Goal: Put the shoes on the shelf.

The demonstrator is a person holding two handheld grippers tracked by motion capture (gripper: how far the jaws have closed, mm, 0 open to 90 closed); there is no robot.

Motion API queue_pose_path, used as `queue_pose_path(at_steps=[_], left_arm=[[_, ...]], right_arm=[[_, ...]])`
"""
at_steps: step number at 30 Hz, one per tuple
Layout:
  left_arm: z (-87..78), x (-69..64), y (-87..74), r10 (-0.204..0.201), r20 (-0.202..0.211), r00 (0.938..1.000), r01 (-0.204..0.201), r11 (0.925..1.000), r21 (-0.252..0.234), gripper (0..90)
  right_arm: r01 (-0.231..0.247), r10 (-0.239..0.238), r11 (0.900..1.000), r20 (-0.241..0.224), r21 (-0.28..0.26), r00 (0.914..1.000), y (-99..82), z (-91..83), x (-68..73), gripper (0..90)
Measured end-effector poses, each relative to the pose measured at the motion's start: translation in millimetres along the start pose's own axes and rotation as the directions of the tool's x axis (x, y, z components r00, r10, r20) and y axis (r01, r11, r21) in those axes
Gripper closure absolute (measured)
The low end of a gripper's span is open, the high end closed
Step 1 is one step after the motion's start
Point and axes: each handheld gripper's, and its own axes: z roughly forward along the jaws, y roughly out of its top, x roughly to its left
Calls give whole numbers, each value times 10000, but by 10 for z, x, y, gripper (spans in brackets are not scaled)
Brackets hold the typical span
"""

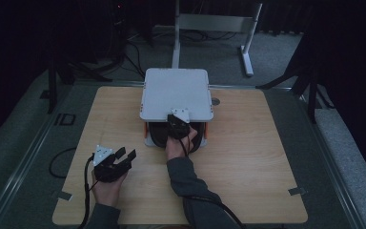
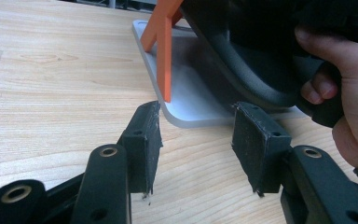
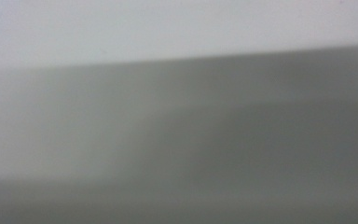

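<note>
A pale grey stand with a flat square top plate (image 1: 176,93) sits at the table's far middle. Orange struts (image 2: 165,51) join that top to a grey base plate (image 2: 191,100). A black rounded object (image 2: 242,56) lies between the two plates. My right gripper (image 1: 177,121) reaches in under the top plate's front edge, which hides its jaws. The right gripper view is a close blur of pale grey surface (image 3: 177,28). My left gripper (image 2: 196,112) rests low over the wood at the front left, jaws open and empty, pointing at the stand's near corner.
The wooden tabletop (image 1: 248,157) has bare room to the right and left of the stand. A cable (image 1: 57,162) loops off the left edge. Metal frame legs (image 1: 248,52) stand on the floor beyond the table.
</note>
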Motion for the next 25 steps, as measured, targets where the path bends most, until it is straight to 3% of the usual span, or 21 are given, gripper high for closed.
queue_pose_path(at_steps=[2,5,9,12,17,21,25], left_arm=[[1,-2,-1,-3,3,10000,3,10000,-5,519],[5,-5,-3,15,-5,10000,-15,10000,15,519],[5,-13,-9,29,1,10000,-29,10000,28,519],[11,-10,-11,20,-19,10000,-20,10000,51,519],[5,-6,-10,40,-74,10000,-39,10000,28,517],[6,11,-14,21,-115,9999,-20,10000,82,515],[10,25,-17,15,-189,9998,-13,9999,104,511]], right_arm=[[152,-152,9999,-84,-2,9998,7,9,-11,579],[228,-231,9997,-275,-122,9994,-5,-13,-23,537],[235,-229,9997,-467,112,9986,-61,-49,-60,480],[267,-262,9996,-524,82,9983,-73,-73,-68,472],[445,-434,9990,-1085,79,9931,-163,-294,-112,407],[329,-274,9989,-1495,344,9884,-211,-375,-120,396],[763,-713,9969,-1874,192,9797,-310,-527,-86,380]])
